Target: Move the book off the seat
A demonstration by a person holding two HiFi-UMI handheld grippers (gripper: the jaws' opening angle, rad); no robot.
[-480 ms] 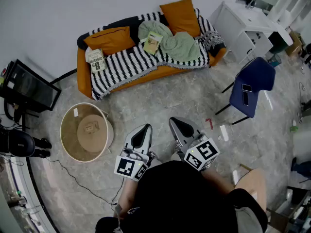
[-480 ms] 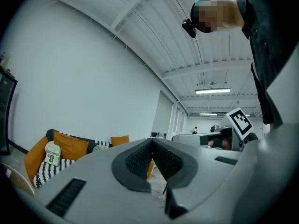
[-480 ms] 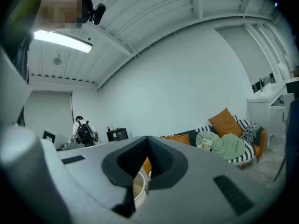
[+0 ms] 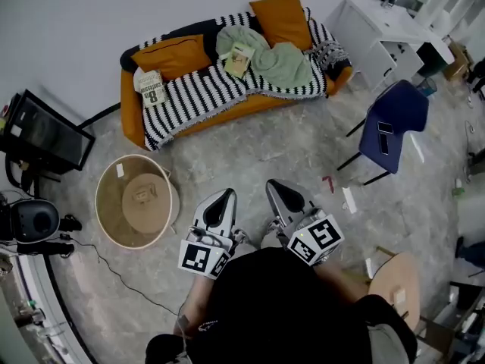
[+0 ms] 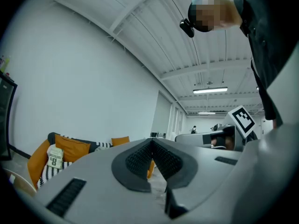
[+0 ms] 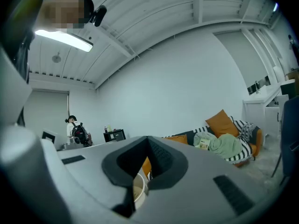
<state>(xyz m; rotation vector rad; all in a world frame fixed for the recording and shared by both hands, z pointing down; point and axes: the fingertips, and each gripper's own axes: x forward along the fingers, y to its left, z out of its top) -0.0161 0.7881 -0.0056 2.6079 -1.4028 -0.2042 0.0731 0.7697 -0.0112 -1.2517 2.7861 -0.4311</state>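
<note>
On the green blanket (image 4: pixel 282 64) lies, seemingly, the book (image 4: pixel 237 59).

Black top (image 4: pixel 280 309) on the person, filling the bottom of the head view. The left gripper (image 4: pixel 221 202) and right gripper (image 4: pixel 279 192) both have pale grey, rounded shells with dark ribbed pads (image 5: pixel 140 160). Each carries a cube (image 4: pixel 314 240) of black-and-white square markers.

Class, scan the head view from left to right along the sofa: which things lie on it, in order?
white numbered pillow → long orange cushion → book → upright orange cushion. The green blanket is left out, since it spreads under and past the book.
</note>
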